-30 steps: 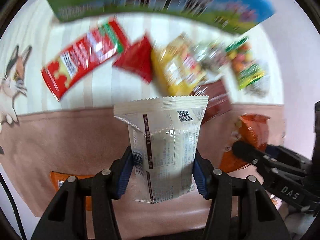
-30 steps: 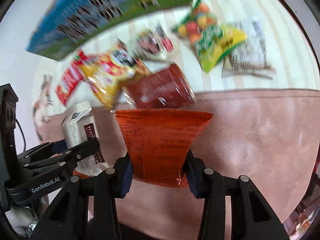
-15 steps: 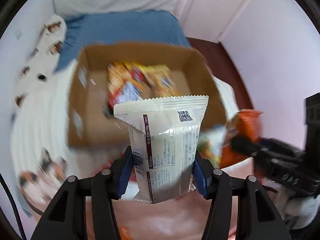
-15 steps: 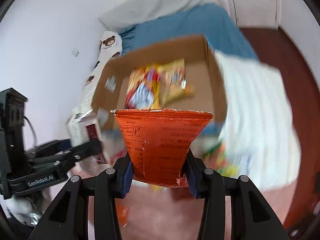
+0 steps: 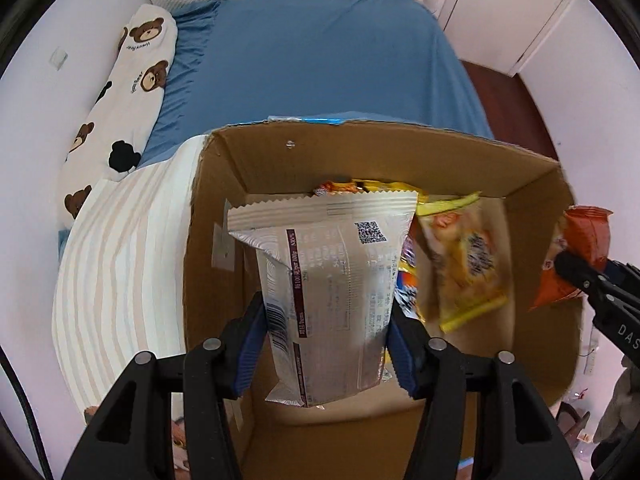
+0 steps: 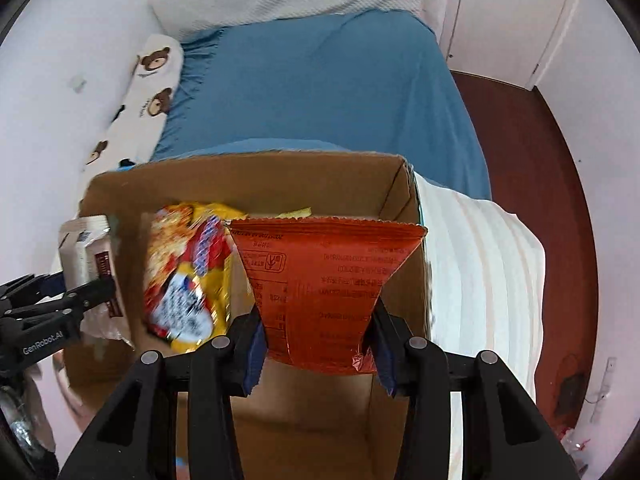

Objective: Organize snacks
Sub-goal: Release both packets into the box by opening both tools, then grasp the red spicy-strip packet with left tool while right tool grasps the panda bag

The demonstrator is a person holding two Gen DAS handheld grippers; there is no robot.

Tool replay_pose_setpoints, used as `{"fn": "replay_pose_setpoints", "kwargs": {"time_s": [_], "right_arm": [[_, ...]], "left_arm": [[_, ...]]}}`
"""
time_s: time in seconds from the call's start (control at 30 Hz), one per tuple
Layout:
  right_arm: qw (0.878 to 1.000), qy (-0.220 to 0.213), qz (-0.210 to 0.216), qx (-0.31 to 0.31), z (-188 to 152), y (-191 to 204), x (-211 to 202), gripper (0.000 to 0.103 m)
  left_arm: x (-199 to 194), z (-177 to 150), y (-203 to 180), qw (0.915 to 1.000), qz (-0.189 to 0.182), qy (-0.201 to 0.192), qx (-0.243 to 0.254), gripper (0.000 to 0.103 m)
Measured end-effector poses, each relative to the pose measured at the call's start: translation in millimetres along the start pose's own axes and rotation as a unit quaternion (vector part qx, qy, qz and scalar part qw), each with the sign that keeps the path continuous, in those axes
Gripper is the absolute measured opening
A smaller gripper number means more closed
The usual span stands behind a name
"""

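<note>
My left gripper (image 5: 326, 344) is shut on a white snack packet (image 5: 328, 280) and holds it upright over the open cardboard box (image 5: 208, 248). My right gripper (image 6: 318, 344) is shut on an orange snack packet (image 6: 324, 276) over the same box (image 6: 400, 184), near its right wall. Yellow and red snack bags (image 6: 188, 280) lie inside the box; they also show in the left wrist view (image 5: 460, 256). The right gripper with its orange packet (image 5: 580, 256) shows at the right edge of the left wrist view. The left gripper with the white packet (image 6: 86, 248) shows at the left edge of the right wrist view.
The box stands on a striped white cloth (image 5: 120, 272) at the foot of a bed with a blue sheet (image 5: 320, 60). A bear-print pillow (image 5: 120, 92) lies along the left wall. Dark red floor (image 6: 532, 168) and a white door (image 6: 500, 8) are to the right.
Both grippers have swung up from the snacks spread on the cloth and moved over the open box, each still holding its packet. The box is now closer and fills the lower view.
</note>
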State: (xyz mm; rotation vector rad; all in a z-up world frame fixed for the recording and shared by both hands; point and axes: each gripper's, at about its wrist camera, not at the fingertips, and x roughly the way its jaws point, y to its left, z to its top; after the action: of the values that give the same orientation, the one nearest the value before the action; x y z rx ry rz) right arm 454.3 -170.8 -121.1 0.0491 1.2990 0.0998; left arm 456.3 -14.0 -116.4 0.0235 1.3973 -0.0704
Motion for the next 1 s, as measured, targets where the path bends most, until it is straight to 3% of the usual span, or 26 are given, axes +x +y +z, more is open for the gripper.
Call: {"fn": "replay_pose_setpoints", "kwargs": {"time_s": [0.07, 0.1, 0.13, 0.17, 0.23, 0.6, 1.0], "right_arm": [[1.0, 0.013, -0.003, 0.011, 6, -2, 14, 0.059], [1.0, 0.019, 0.001, 0.014, 8, -3, 18, 0.075], [1.0, 0.021, 0.003, 0.016, 7, -5, 18, 0.088], [1.0, 0.022, 0.001, 0.02, 7, -6, 19, 0.09], [1.0, 0.023, 0.006, 0.017, 6, -5, 18, 0.091], [1.0, 0.009, 0.01, 0.018, -17, -2, 4, 0.094], [0.997, -0.063, 0.041, 0.021, -88, 2, -66, 0.094]], "left_arm": [[11, 9, 1, 1.0, 0.0, 0.007, 0.002, 0.054], [13, 12, 2, 1.0, 0.004, 0.005, -0.001, 0.057], [15, 15, 4, 1.0, 0.005, -0.002, -0.005, 0.068], [14, 16, 5, 1.0, 0.002, -0.005, -0.007, 0.086], [11, 18, 7, 0.9998, -0.003, -0.016, -0.014, 0.091], [-20, -3, 6, 0.998, -0.017, -0.056, -0.022, 0.091], [-90, -90, -19, 0.9916, -0.036, -0.124, 0.006, 0.091]]}}
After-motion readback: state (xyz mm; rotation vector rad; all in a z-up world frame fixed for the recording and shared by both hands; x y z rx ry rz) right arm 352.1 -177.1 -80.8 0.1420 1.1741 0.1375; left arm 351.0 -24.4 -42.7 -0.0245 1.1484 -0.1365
